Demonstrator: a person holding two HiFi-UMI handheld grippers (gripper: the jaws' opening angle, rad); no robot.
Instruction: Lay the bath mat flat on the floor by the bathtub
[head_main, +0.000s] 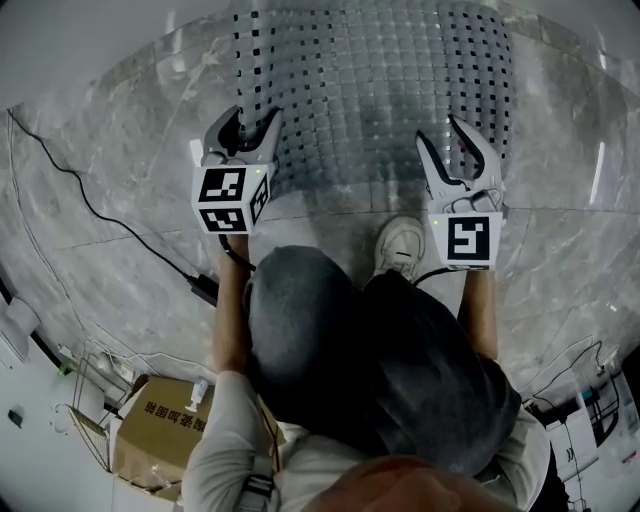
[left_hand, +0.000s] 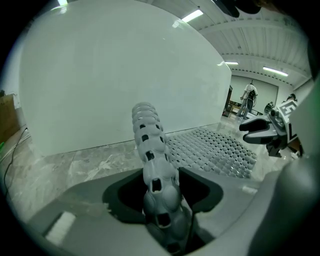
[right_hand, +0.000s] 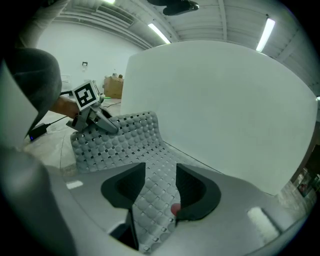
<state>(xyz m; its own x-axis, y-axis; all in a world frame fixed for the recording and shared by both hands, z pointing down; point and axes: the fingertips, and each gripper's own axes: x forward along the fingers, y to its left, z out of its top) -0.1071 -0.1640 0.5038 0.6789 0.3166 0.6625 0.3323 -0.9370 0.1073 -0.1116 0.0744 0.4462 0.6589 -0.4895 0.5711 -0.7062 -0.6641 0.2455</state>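
The grey bath mat (head_main: 400, 90), studded and full of holes, lies on the marble floor against the white bathtub (left_hand: 125, 75). Its left edge (left_hand: 150, 145) curls up as a folded strip and stands between the jaws of my left gripper (head_main: 242, 130). There is a gap on each side of the strip, so the left gripper is open. My right gripper (head_main: 460, 150) hovers over the mat's near right part with its jaws spread wide, and the mat (right_hand: 150, 165) shows through the gap. The right gripper view catches the left gripper (right_hand: 100, 120) at the raised corner.
My shoe (head_main: 400, 245) stands on the floor at the mat's near edge. A black cable (head_main: 90, 200) runs over the floor at the left. A cardboard box (head_main: 160, 430) sits behind me at the lower left. A person (left_hand: 248, 97) stands far off in the room.
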